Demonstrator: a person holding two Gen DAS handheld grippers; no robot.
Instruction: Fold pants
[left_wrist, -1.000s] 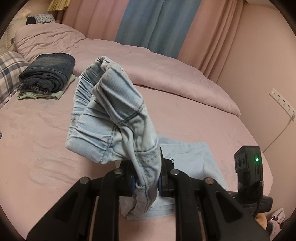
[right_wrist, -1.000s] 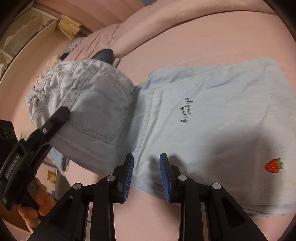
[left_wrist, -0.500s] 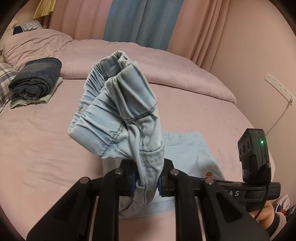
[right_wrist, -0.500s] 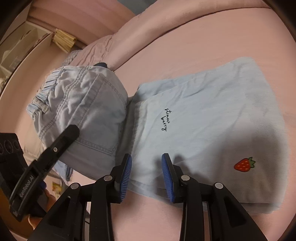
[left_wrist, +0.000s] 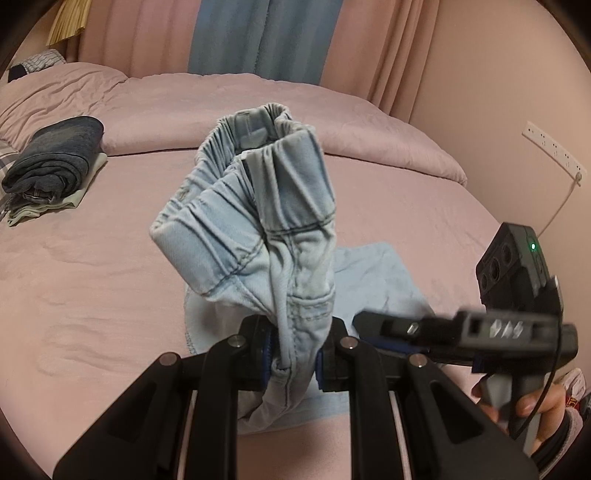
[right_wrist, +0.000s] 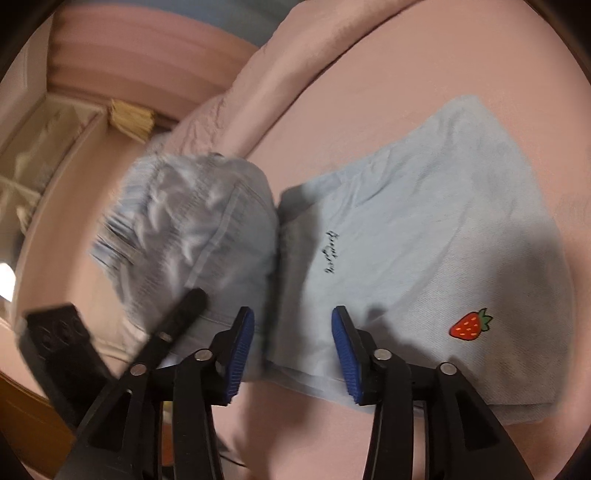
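right gripper (right_wrist: 291, 343) fingers wider, pants (left_wrist: 266, 229) still clamped

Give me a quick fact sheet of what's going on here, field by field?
surface: pink bed
garment: light blue pants
left gripper: shut on the pants, waistband end lifted
right gripper: open, fingers apart over the near edge of the flat pants legs
legs: flat on the bed, strawberry patch facing up
also on bed: folded dark jeans, far left
fold: not finished
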